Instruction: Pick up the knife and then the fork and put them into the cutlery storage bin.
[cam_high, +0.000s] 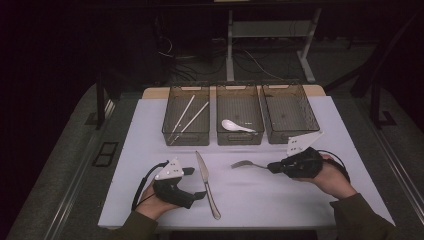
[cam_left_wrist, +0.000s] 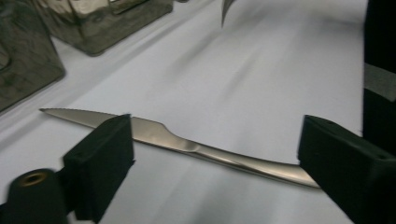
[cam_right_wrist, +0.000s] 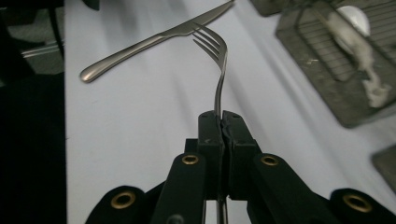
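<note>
Left claw (cam_high: 196, 184): jaws spread wide and holding nothing; in the left gripper view they stand apart on either side of the table knife (cam_left_wrist: 187, 147), which lies on the surface beyond them, untouched by either pad
Right claw (cam_right_wrist: 218, 122): jaws pressed together on the handle of the fork (cam_right_wrist: 217, 60); the handle runs between the pads and out the back
Fork: held up off the bench, tines pointing away from the right claw toward the knife; in the high view it juts leftward from the right hand's claw (cam_high: 272, 167), with the fork (cam_high: 245, 164) over the white sheet
Table knife: flat on the bench (cam_high: 280, 200) between the two hands, blade tip toward the baskets, handle toward the person; the knife (cam_high: 207, 185) lies just beside the left claw
Baskets: three wire mesh baskets in a row at the far side of the white sheet
Left basket (cam_high: 172, 135): holds a pair of pale chopsticks (cam_high: 187, 117) lying slantwise
Middle basket (cam_high: 222, 137): holds a white soup spoon (cam_high: 236, 126)
Right basket (cam_high: 312, 117): contents cannot be made out
Hands: both in dark sleeves, coming in from the near edge, well apart
</note>
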